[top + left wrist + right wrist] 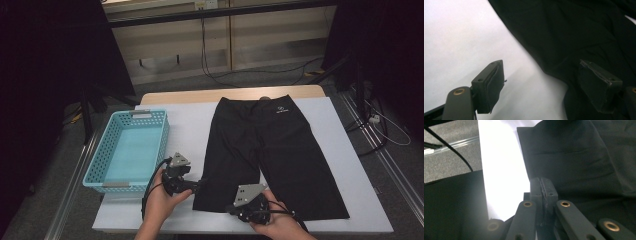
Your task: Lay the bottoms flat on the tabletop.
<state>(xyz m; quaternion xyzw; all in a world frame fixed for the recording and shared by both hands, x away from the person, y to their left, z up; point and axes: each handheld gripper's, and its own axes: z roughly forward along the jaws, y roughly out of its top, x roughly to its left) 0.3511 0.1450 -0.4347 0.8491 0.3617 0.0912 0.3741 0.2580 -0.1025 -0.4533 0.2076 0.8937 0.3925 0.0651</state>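
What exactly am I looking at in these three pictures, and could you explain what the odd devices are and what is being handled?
A person sits at a white table and holds a hand-held gripper in each hand; there is no robot arm. The wide picture comes from a fixed camera above. The other two come from cameras riding on each tool, looking along its two black jaws.

On the table lie a pair of black shorts, spread flat, and an empty turquoise basket at the left.

The left hand-held gripper is open, one jaw over the table and the other over the edge of the shorts. The right hand-held gripper has its pads pressed together at the hem of the shorts; whether cloth is pinched is hard to tell.
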